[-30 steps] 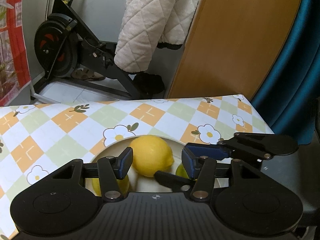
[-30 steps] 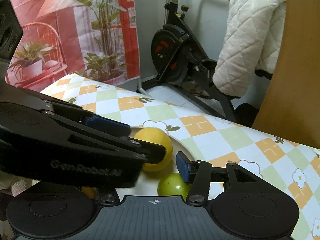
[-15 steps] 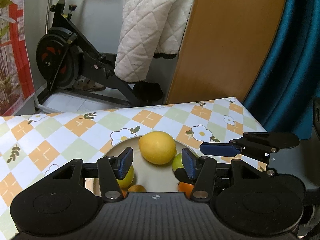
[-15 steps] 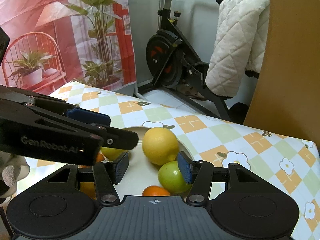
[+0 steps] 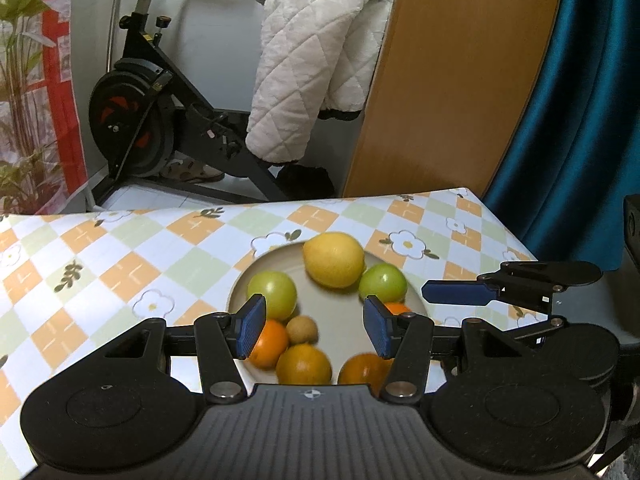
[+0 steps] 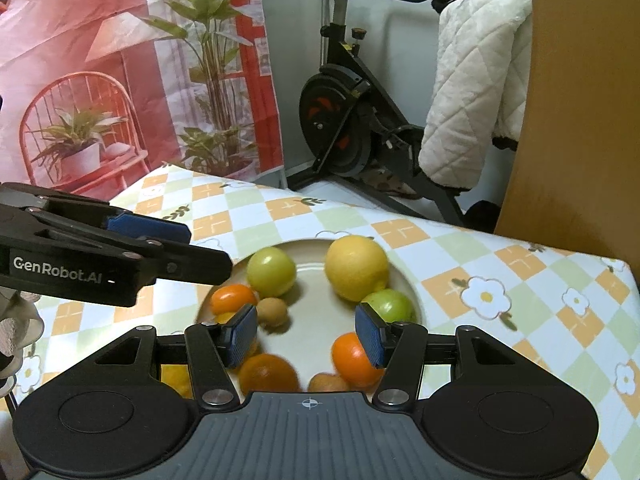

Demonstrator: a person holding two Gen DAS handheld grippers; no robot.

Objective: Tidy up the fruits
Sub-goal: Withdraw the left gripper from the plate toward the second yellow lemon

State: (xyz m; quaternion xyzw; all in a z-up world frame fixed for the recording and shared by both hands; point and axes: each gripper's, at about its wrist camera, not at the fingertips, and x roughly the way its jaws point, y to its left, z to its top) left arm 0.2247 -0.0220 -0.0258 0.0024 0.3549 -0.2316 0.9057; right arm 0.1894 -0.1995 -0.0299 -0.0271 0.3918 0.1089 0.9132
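A pale plate on the checked tablecloth holds a yellow lemon, two green fruits, several oranges and a small brown fruit. My left gripper hovers open above the plate's near side with nothing between its pads. In the right wrist view the same plate shows the lemon, a green fruit and an orange. My right gripper is open and empty above it. The left gripper's blue pad reaches in from the left.
The tablecloth ends at a far edge just beyond the plate. Behind it stand an exercise bike, a white quilted blanket, a wooden board and a blue curtain. A red plant backdrop hangs at the left.
Both grippers have drawn back and upward from the plate. Oranges and the brown fruit that were hidden under the fingers now show. Nothing was picked up.
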